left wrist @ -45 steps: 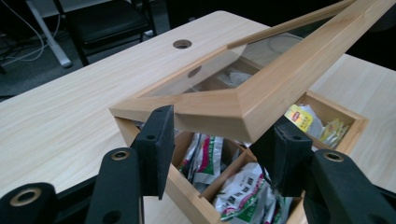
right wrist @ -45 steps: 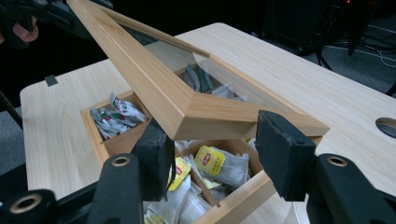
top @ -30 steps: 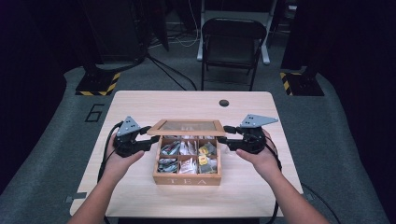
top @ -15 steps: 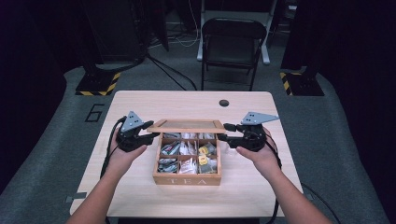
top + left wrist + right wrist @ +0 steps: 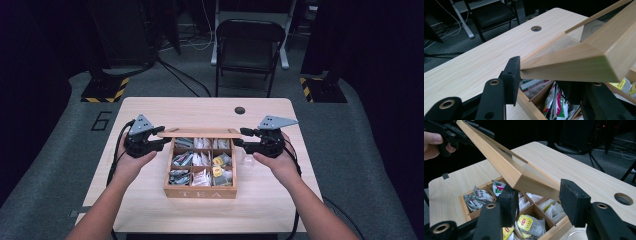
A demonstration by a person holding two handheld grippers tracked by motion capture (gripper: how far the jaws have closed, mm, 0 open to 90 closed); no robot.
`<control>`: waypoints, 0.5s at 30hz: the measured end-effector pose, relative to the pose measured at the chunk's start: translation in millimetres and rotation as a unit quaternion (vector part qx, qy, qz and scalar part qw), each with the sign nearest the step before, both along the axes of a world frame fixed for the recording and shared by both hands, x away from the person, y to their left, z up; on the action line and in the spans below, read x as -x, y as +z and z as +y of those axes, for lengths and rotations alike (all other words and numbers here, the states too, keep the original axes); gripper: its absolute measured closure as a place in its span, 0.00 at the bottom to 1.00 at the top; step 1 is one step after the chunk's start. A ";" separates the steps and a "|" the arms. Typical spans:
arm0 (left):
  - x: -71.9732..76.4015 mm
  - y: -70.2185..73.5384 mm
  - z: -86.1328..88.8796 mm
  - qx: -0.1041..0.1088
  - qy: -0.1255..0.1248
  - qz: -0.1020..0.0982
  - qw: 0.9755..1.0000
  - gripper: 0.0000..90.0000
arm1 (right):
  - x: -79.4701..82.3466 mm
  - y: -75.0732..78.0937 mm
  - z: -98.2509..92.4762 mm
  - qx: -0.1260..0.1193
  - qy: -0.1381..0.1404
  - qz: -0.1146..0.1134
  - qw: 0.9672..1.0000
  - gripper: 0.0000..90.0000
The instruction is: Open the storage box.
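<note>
Pale wood makes up the lid [image 5: 199, 133], raised on its hinge over the tea box [image 5: 200, 191] in the middle of the frame in the high view. Both forearms come up from the bottom edge, hands level at either end of the lid. The left tool [image 5: 161, 145] has just been closing and now clamps the lid's left end; the right tool [image 5: 241, 137] grips the right end. The left gripper view shows one pad [image 5: 512, 79] pressed to the lid's edge, the other jaw hidden beneath it. The right gripper view shows the lid's corner between both pads, and a yellow-tagged teabag [image 5: 524, 223] in a compartment below. The box sits on the tabletop [image 5: 150, 210].
</note>
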State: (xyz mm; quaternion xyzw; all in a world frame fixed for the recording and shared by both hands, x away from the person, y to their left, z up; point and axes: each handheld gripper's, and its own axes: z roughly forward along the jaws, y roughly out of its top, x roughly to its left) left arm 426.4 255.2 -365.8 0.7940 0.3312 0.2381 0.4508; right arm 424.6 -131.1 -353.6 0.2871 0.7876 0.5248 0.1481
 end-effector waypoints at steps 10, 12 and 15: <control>-8.7 5.6 1.0 0.011 0.000 0.007 1.000 0.61 | -12.0 -3.3 -0.3 0.018 -0.002 -0.006 1.000 0.54; -10.3 6.4 0.9 0.013 0.002 0.006 1.000 0.61 | -15.8 -5.3 -0.5 0.020 -0.005 -0.002 1.000 0.54; -12.4 7.7 1.2 0.014 0.001 0.008 1.000 0.61 | -22.5 -7.9 -0.7 0.026 -0.007 -0.001 1.000 0.55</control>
